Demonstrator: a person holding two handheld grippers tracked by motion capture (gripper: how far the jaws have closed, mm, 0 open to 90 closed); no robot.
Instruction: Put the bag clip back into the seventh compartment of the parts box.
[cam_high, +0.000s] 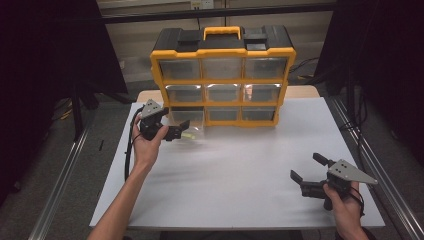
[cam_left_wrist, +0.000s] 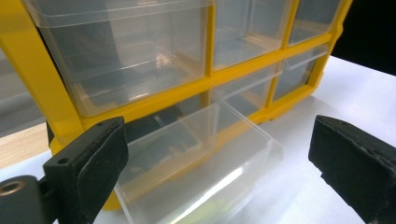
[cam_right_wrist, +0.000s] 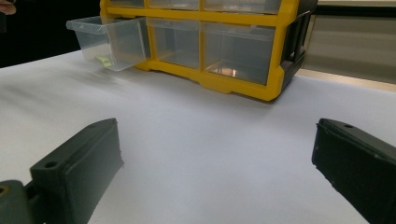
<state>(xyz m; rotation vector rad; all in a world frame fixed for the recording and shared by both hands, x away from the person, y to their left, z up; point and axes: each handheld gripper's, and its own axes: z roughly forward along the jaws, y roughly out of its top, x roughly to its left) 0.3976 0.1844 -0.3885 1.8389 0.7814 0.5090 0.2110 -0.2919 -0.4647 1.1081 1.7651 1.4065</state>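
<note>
White table top, one cabinet on it.
My table is covered with a white sheet, wood edge showing at the far side. A yellow-and-black drawer cabinet stands on the far middle; its bottom-left clear drawer is pulled out over the sheet.

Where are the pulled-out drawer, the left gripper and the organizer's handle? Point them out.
pulled-out drawer (cam_right_wrist: 109, 42): right gripper view, clear side wall.
left gripper (cam_high: 183, 130): high view, between its fingertips.
handle (cam_high: 222, 31): high view, yellow top bar.
</note>
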